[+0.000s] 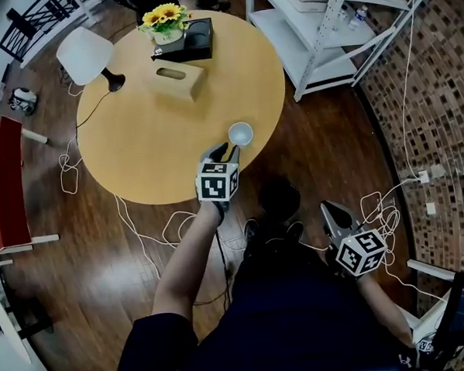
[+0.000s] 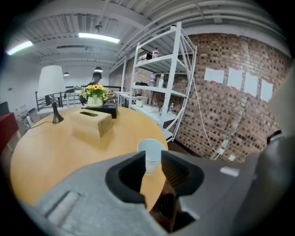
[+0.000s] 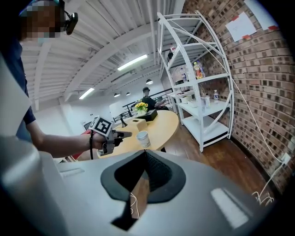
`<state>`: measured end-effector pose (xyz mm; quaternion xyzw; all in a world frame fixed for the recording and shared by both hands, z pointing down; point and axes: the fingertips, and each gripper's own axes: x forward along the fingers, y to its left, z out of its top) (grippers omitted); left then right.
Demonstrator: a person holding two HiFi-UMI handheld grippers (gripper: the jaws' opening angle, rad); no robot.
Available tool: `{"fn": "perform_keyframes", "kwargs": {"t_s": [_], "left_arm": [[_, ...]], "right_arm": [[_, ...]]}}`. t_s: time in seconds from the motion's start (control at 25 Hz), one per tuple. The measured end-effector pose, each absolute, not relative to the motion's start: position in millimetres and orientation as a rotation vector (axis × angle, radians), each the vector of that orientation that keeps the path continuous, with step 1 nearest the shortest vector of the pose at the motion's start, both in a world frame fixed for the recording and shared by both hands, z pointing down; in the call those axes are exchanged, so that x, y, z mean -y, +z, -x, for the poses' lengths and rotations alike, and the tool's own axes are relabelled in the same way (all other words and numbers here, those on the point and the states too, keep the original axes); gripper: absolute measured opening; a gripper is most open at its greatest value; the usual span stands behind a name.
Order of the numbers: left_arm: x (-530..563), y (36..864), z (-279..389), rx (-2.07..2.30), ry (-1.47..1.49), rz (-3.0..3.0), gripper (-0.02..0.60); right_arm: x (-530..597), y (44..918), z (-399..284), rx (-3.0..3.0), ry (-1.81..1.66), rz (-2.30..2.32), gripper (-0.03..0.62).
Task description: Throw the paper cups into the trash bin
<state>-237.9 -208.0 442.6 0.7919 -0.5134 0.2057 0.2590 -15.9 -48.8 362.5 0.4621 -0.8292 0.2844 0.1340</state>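
Right gripper (image 1: 332,213) hangs shut, empty; left gripper (image 1: 224,151), jaws apart, lines up on the paper cup (image 1: 240,133) on the table (image 1: 136,139). Nothing binned yet.

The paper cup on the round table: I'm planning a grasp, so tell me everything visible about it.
The paper cup is plain white, tapers toward its base and looks empty. It stands upright, mouth up, near the edge of the round wooden table, well apart from the tissue box. The left gripper points at it with jaws apart. The cup sits just beyond their tips, and only the table seems to touch it.
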Motion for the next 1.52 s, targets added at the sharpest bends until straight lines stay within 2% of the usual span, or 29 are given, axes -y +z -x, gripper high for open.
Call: {"fn": "perform_keyframes", "kwargs": {"t_s": [0.64,1.04,1.16,1.2,1.52], "left_arm": [[247,478,245,1.294,0.702,-1.975,0.107],[262,501,244,1.206,0.671,-1.875,0.105],[260,507,244,1.206,0.763,-1.875,0.033],[258,508,243,1.203,0.795,-1.885,0.031],[216,483,172,1.044,0.881,-2.068,0.031]], "right_arm": [[68,367,-11,2.44,0.893,-1.382,0.01],[62,372,-24,2.395,0.908,-1.398,0.01],[61,375,-28,2.386,0.915,-1.412,0.011],[61,376,-28,2.386,0.919,-1.415,0.01],[62,383,-29,2.389,0.985,-1.452,0.01]]}}
